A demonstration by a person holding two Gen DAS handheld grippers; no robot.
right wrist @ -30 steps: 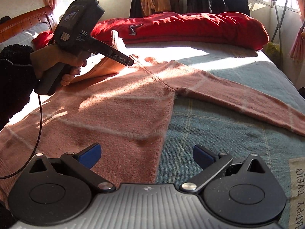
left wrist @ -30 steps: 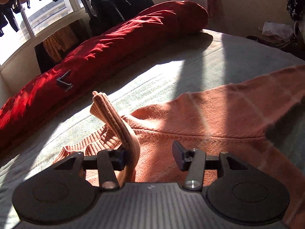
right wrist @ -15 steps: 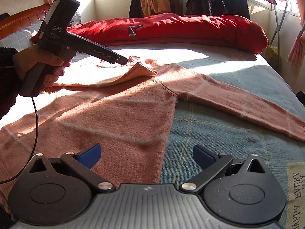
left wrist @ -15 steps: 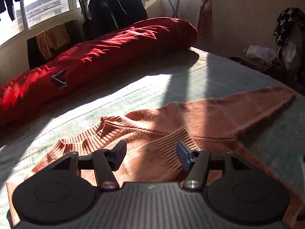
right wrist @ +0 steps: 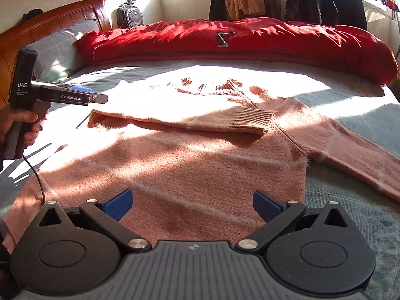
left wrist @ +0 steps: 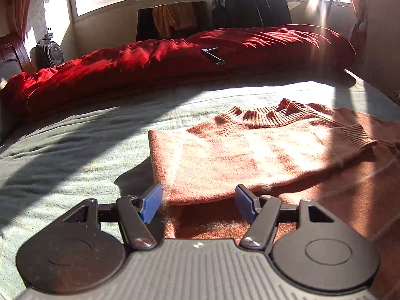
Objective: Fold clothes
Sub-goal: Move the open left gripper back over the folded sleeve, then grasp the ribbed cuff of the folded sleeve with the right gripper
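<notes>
An orange knit sweater [right wrist: 190, 165] lies flat on the bed, collar [right wrist: 207, 87] toward the red duvet. Its left sleeve [right wrist: 200, 118] is folded across the chest, cuff [right wrist: 252, 121] pointing right. The other sleeve [right wrist: 350, 150] stretches out to the right. In the left wrist view the folded sleeve [left wrist: 250, 160] lies just ahead of my left gripper [left wrist: 197, 201], which is open and empty at the sweater's left edge. It also shows in the right wrist view [right wrist: 97, 97], held above the sweater's left shoulder. My right gripper [right wrist: 192, 203] is open and empty over the sweater's lower body.
A rolled red duvet [right wrist: 237, 40] lies along the far side of the bed with a small metal bracket [right wrist: 223, 38] on it. A grey-green bedspread [left wrist: 75, 155] covers the bed. A wooden headboard [right wrist: 50, 22] and pillow are at left; hanging clothes [right wrist: 325, 0] are behind.
My left gripper let go of the sleeve cuff, which now lies folded across the chest, and drew back to the left edge of the sweater. My right gripper stayed put.
</notes>
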